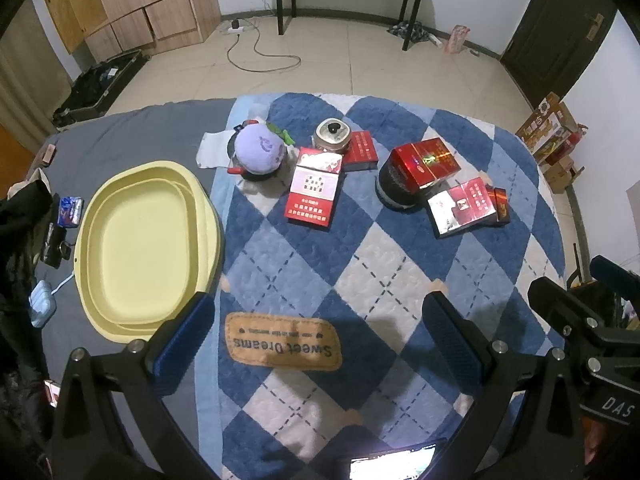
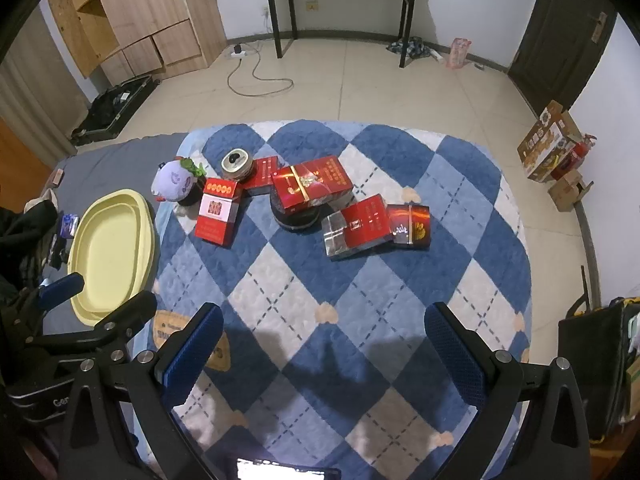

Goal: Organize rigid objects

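Several red boxes lie on a blue-and-white diamond quilt (image 1: 360,264): one flat red box (image 1: 314,192) (image 2: 218,212), a small one (image 1: 361,151) behind it, one (image 1: 424,164) (image 2: 310,184) resting on a black round tin (image 1: 394,196) (image 2: 298,216), and two more (image 1: 462,206) (image 2: 362,226) on the right. A metal round tin (image 1: 332,134) (image 2: 238,164) and a purple plush (image 1: 260,150) (image 2: 176,182) sit at the back. A pale yellow tray (image 1: 136,256) (image 2: 108,248) lies to the left. My left gripper (image 1: 320,332) and right gripper (image 2: 324,340) hover open above the near quilt, holding nothing.
Small items, a blue packet (image 1: 70,210) and a light blue object (image 1: 42,308), lie left of the tray on the grey sheet. Beyond the bed are a tiled floor, a wooden cabinet (image 1: 140,4), a black-legged table (image 2: 340,8), cardboard boxes (image 2: 552,148) and a dark door (image 1: 560,20).
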{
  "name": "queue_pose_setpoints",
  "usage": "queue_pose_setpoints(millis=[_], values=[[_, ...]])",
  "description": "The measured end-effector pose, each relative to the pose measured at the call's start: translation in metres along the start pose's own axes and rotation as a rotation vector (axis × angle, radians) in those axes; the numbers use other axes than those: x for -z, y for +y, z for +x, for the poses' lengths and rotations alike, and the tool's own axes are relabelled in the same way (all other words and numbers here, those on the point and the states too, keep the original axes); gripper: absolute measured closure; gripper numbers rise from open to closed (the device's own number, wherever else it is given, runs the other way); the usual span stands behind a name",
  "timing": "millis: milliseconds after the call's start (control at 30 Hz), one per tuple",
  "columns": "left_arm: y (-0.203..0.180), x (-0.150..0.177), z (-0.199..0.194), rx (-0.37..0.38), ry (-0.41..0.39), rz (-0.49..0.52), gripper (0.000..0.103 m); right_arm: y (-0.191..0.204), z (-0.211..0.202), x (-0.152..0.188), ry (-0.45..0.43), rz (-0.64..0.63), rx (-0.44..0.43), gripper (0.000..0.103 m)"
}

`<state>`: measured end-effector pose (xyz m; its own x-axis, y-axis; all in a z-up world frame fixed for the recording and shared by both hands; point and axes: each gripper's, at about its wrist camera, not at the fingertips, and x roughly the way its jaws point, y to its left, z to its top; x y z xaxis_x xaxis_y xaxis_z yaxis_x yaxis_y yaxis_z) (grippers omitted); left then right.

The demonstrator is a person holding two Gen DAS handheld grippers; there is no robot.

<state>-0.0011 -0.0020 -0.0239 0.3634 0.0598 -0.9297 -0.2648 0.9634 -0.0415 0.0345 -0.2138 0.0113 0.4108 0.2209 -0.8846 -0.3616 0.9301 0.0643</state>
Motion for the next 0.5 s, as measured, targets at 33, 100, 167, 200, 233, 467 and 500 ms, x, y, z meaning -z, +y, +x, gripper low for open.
queue_pose_setpoints(millis=[33,100,167,200,233,467,500], values=[[0.0001,-0.0002,0.0000,0.001,0.002,-0.001,0.000,0.0001,0.0003,-0.0008,0.000,-0.001,0.000,0.000],[0.0000,-0.0001,0.0009,0.003,0.008,-0.001,0.000,0.0004,0.0005,-0.0005,0.003,-0.003,0.005,0.000],[-0.0005,-0.0008,0.0020,0.006,0.020,0.000,0.000,0.0007,0.0001,-0.0004,-0.002,-0.005,0.012,0.000],[-0.0010,-0.0012,0.0020,0.006,0.020,0.002,0.000,0.0005,0.0003,0.0000,-0.003,-0.005,0.013,0.000],[-0.0018,-0.0021,0.0014,0.005,0.019,0.006,0.000,0.0003,0.0007,0.0000,-0.001,-0.003,0.013,0.000],[-0.0091,-0.0037,0.0036,0.039,0.015,0.068,0.000,-0.0027,-0.0016,0.0008,0.000,-0.002,0.022,0.000],[-0.0098,-0.0036,0.0043,0.041,0.017,0.078,0.000,-0.0018,-0.0008,0.0020,0.007,-0.014,0.022,0.000]])
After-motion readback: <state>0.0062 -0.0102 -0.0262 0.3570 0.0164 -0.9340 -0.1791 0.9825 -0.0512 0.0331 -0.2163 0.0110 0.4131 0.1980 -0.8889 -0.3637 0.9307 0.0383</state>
